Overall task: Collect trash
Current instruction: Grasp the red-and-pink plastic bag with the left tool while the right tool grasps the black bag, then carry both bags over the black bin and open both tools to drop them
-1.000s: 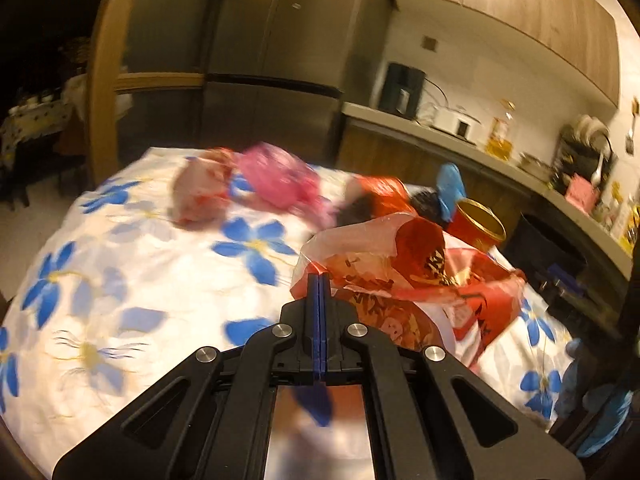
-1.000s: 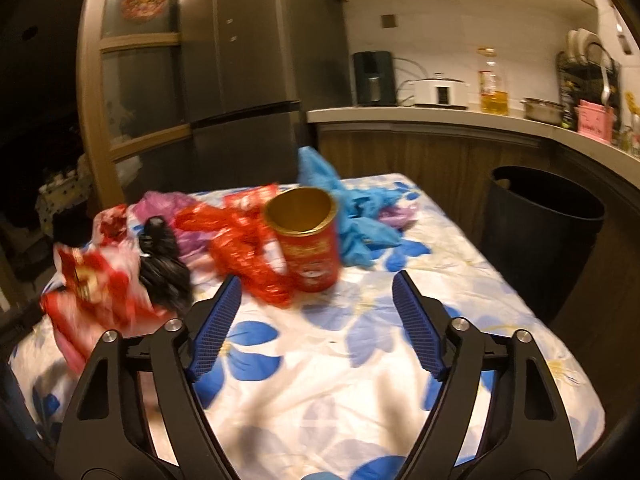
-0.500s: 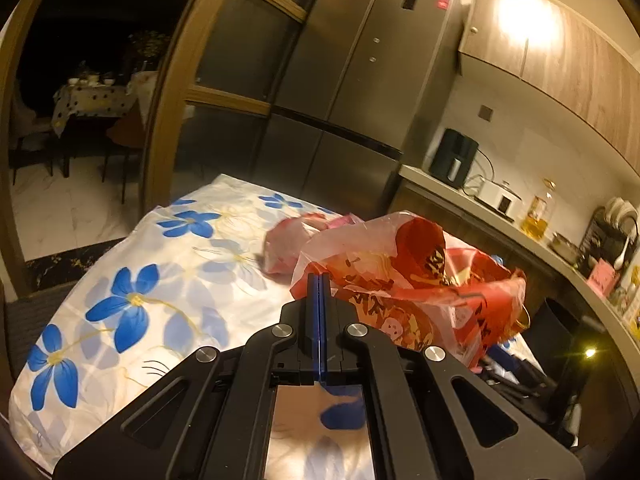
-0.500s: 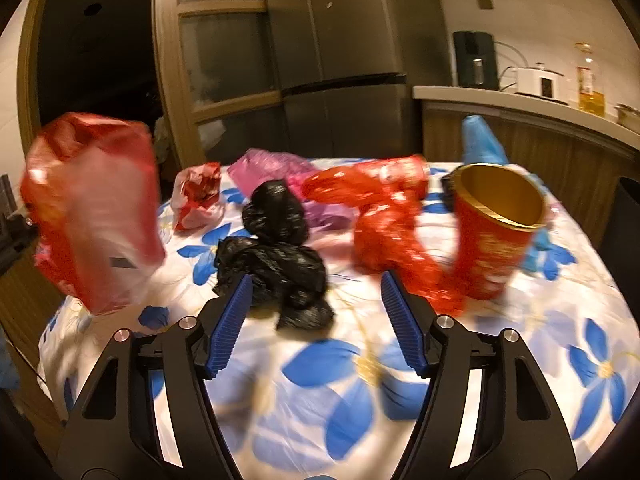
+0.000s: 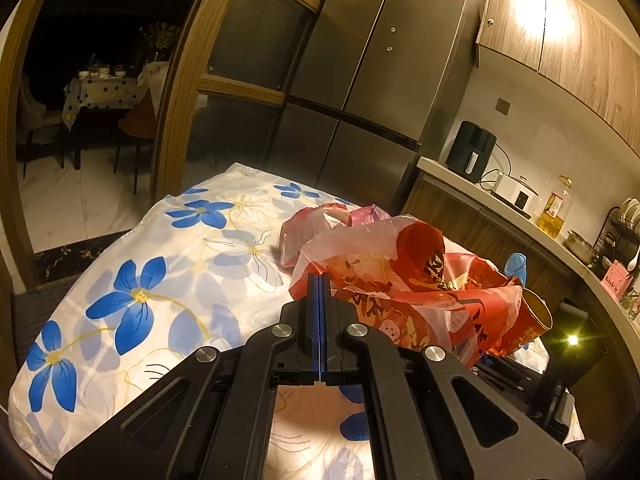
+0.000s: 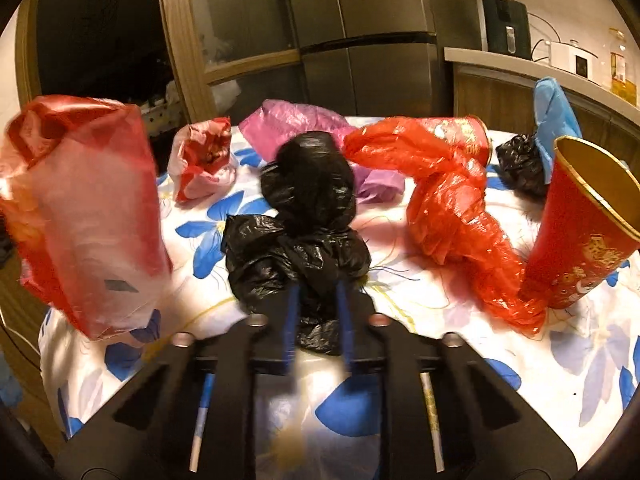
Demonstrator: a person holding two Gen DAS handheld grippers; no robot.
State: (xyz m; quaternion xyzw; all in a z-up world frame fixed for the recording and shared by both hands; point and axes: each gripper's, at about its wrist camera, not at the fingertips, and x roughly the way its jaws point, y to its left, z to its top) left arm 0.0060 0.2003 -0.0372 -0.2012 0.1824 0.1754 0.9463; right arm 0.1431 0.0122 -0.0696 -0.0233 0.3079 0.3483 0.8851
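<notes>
Crumpled black plastic bag [image 6: 304,216] lies mid-table between the closing right gripper [image 6: 316,320] jaws, needing a deep pinch, while the clamped left gripper [image 5: 319,300] holds a red-printed clear bag [image 5: 400,280] aloft.

White tablecloth [image 6: 460,320] — blue flowers; black bag [image 6: 308,220].

On the cloth-covered table [image 6: 500,364] the crumpled bag [image 6: 304,232] sits at centre, its near end between the jaws of the right gripper [image 6: 316,320], which are closing on it. Left of it, lifted clear of the table, hangs the printed bag [image 6: 80,216] — pinched in the left gripper [image 5: 320,280]. Behind the crumpled bag lies a thin bag [image 6: 296,124]; to its right a long twisted bag [image 6: 452,200], then a paper cup [image 6: 580,240] standing at the far right — behind that, a small wad [image 6: 520,160].
</notes>
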